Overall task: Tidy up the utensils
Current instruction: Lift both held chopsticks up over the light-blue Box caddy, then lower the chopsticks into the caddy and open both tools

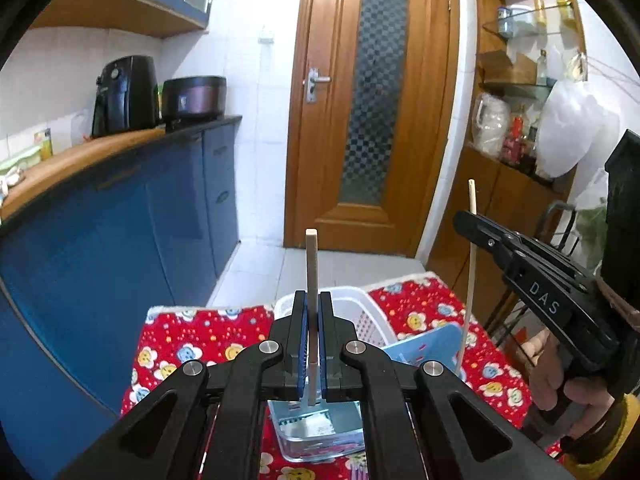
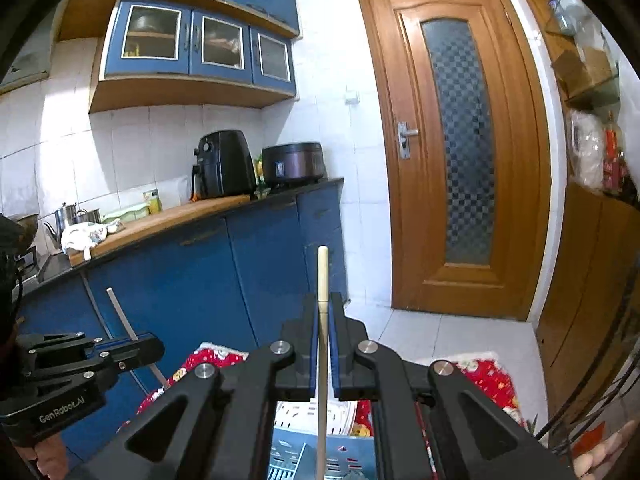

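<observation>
Two chopsticks are held upright, one clamped in each claw: the left claw (image 1: 313, 336) at lower centre grips a chopstick (image 1: 311, 264), the right claw (image 2: 323, 344) another (image 2: 322, 280), probably for dropping endwise into the white basket (image 1: 360, 300) below.

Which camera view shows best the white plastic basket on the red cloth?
The left wrist view. There the white basket shows its rim and slotted side wall beyond the left gripper, which is shut on a chopstick. In the right wrist view only a strip of it shows, under the right gripper.
</observation>
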A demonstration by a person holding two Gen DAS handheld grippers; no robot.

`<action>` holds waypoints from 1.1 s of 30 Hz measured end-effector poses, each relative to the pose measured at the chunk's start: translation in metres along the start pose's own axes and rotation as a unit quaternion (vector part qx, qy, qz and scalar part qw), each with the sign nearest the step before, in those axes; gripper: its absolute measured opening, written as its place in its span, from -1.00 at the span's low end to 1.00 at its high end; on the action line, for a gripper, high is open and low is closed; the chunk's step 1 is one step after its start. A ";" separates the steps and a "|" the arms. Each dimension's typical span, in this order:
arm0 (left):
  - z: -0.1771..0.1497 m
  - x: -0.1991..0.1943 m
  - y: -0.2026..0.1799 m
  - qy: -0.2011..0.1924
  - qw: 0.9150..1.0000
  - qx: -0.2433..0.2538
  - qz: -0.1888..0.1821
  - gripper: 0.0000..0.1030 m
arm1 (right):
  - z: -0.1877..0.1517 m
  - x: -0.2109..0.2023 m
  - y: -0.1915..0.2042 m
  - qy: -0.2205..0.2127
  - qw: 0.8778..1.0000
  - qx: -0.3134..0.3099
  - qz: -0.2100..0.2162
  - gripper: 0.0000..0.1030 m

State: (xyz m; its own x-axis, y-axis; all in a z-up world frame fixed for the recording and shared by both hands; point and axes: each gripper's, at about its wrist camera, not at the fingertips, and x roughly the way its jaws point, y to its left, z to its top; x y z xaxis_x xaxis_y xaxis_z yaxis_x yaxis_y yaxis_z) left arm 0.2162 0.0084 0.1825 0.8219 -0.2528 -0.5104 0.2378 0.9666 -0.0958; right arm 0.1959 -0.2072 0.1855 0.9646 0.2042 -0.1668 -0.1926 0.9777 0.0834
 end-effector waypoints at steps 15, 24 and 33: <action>-0.023 0.034 -0.003 0.033 0.999 0.004 0.001 -0.92 | 0.000 0.006 -0.005 -0.020 1.000 -0.010 -0.007 -0.88; -0.031 0.044 -0.002 0.048 0.999 0.006 0.003 -0.92 | -0.018 0.022 0.000 -0.002 0.999 -0.030 -0.016 -0.88; -0.040 0.050 0.000 0.061 0.998 0.007 0.000 -0.92 | -0.039 0.024 0.000 0.032 0.998 -0.042 -0.015 -0.88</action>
State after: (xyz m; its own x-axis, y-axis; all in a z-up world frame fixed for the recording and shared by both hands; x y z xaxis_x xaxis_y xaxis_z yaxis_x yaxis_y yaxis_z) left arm 0.2369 -0.0025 0.1231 0.7532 -0.2448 -0.6106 0.2451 0.9658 -0.0849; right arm 0.2124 -0.2000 0.1435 0.9574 0.1739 -0.2307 -0.1799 0.9837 -0.0052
